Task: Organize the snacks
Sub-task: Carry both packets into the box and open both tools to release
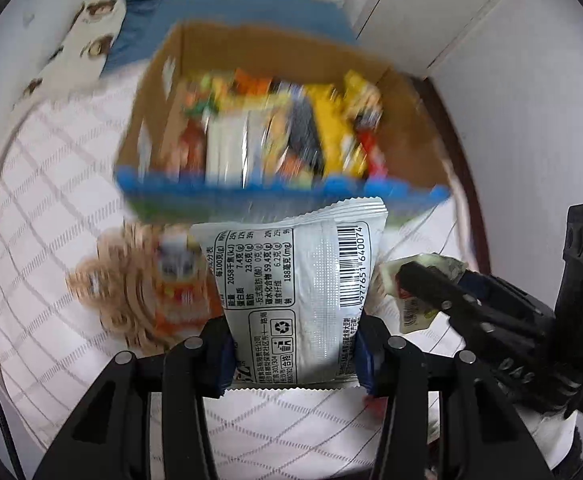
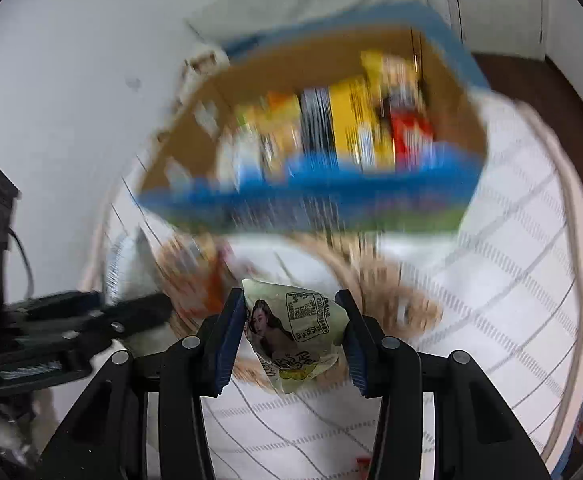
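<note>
A white checked sheet fills the frame; the box, upper middle, looks blurry. The left gripper pinches a silver pack standing lengthwise up the frame; the right gripper pinches a green packet.

The cardboard box stands on the bed ahead of both grippers, its top open. Snack packets stand packed across the middle and left of its inside; bare cardboard floor shows at its right end, free of packets. Its blue front wall rises between the grippers and the inside. A biscuit packet lies on the quilt just before that wall, left of the silver packet. White wall closes off the right side, near the box. The right gripper, closed on a small green packet, hangs close beside the left gripper, narrowing the gap between them.
</note>
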Motion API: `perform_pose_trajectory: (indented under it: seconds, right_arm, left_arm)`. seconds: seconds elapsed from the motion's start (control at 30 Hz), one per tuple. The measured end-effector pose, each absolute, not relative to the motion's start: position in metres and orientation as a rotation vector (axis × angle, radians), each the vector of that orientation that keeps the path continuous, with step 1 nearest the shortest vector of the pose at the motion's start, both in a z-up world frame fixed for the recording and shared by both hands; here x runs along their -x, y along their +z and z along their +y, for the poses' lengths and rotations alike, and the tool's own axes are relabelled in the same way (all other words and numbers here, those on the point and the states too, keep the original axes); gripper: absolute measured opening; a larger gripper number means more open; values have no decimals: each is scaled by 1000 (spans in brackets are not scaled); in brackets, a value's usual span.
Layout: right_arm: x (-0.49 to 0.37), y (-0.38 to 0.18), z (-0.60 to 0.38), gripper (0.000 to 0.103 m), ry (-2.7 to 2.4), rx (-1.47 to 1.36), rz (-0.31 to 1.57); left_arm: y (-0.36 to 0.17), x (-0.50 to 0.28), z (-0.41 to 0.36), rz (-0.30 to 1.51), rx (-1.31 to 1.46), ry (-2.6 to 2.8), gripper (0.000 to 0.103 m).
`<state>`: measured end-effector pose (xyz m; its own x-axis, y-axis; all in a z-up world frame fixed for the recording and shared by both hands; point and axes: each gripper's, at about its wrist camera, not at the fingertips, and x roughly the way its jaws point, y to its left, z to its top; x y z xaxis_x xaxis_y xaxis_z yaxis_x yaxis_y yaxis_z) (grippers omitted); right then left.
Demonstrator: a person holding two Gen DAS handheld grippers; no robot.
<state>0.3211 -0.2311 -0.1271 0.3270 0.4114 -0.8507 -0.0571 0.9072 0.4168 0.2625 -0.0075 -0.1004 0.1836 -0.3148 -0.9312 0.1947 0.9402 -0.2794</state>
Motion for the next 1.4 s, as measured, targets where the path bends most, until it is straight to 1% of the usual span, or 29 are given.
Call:
perform_pose_trajectory:
  seconds: [0.1, 0.2, 0.27, 0.37, 0.6, 0.63, 0.67, 0.7, 0.73, 0.77, 0.8, 0.83, 0.87, 0.9, 1.1, 1.4]
  right_arm:
    - [-354, -101, -233, 48, 310, -306, 1146]
    - [-397, -95, -235, 48, 270, -255, 1136]
    - [-424, -103, -240, 48, 252, -244, 1162]
    - [-461, -124, -240, 48, 217, -223, 1219]
    - [-499, -180, -235, 49, 167, -218, 1314]
    - [-504, -188, -235, 52, 164, -225, 1332]
    - [-508, -196, -237, 58, 156, -240, 1362]
    - [-511, -203, -239, 61, 145, -259, 1385]
    - [-514, -208, -240, 72, 139, -266, 1398]
    - [-517, -215, -242, 87, 125, -260, 1417]
    - [-518, -217, -242, 93, 113, -251, 1424]
    - [-518, -220, -243, 98, 102, -241, 1434]
    - [-519, -223, -244, 98, 99, -240, 1443]
    - [-519, -226, -245, 98, 92, -235, 1454]
    - [-514, -230, -245, 99, 71, -208, 1456]
    - [-489, -192, -238, 100, 66, -132, 1366]
  left_arm:
    - [-78, -298, -6, 1286, 67, -344, 44]
    - [-79, -340, -3, 1266, 16, -285, 44]
    - [-88, -365, -4, 1274, -7, -247, 44]
    - [-114, -413, 6, 1326, -44, -171, 44]
    - [-178, -461, 18, 1462, -51, -98, 45]
    - [-187, -466, 18, 1481, -43, -94, 45]
    - [-190, -468, 21, 1491, -36, -93, 47]
    - [-198, -470, 21, 1508, -25, -95, 53]
    - [-203, -471, 22, 1515, -22, -102, 58]
    - [-206, -472, 20, 1518, -18, -118, 67]
    - [-208, -472, 17, 1516, -14, -130, 75]
    - [-207, -472, 14, 1511, -12, -139, 79]
    - [-208, -471, 12, 1506, -15, -140, 86]
    - [-207, -470, 9, 1500, -18, -147, 88]
    - [-199, -462, 4, 1455, -29, -130, 88]
    - [-165, -419, 2, 1343, -15, -117, 88]
